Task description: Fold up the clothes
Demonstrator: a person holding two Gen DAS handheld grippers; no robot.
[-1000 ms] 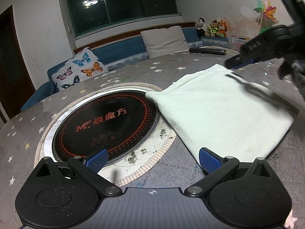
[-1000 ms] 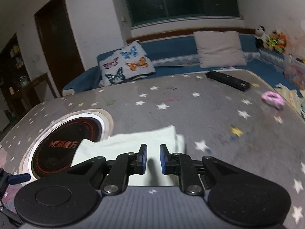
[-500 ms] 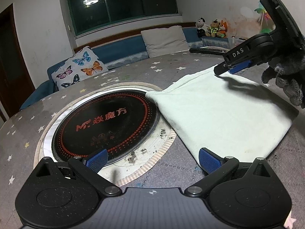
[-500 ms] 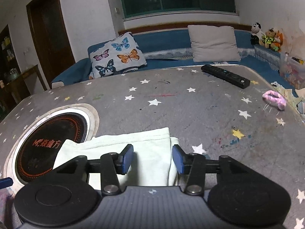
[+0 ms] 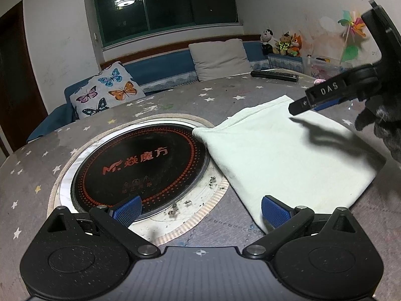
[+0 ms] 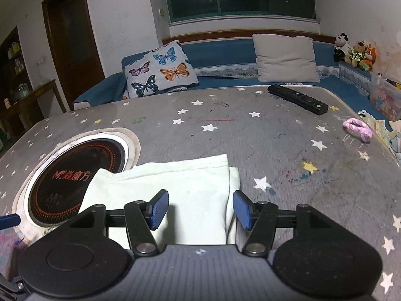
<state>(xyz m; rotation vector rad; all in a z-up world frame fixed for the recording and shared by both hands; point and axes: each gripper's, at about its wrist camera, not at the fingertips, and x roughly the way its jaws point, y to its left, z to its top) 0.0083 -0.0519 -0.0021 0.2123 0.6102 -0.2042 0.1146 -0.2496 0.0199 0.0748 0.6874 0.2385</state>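
Right wrist view: right gripper (image 6: 200, 209) is hovering wide open, empty, over the folded pale cloth (image 6: 190, 188) lying beside the round hotplate (image 6: 75, 178) on the worktop (image 6: 250, 138). Left gripper (image 5: 200, 210) is gaping too. Soft, light fabric; probably best pinched at a corner.

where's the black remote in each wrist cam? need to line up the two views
Left wrist: remote lies at the table's far edge, upper right, beyond the folded pale cloth.
Right wrist: remote lies upper right of centre on the table, angled, well past the cloth.
Shared landmark: butterfly pillow on the blue sofa.
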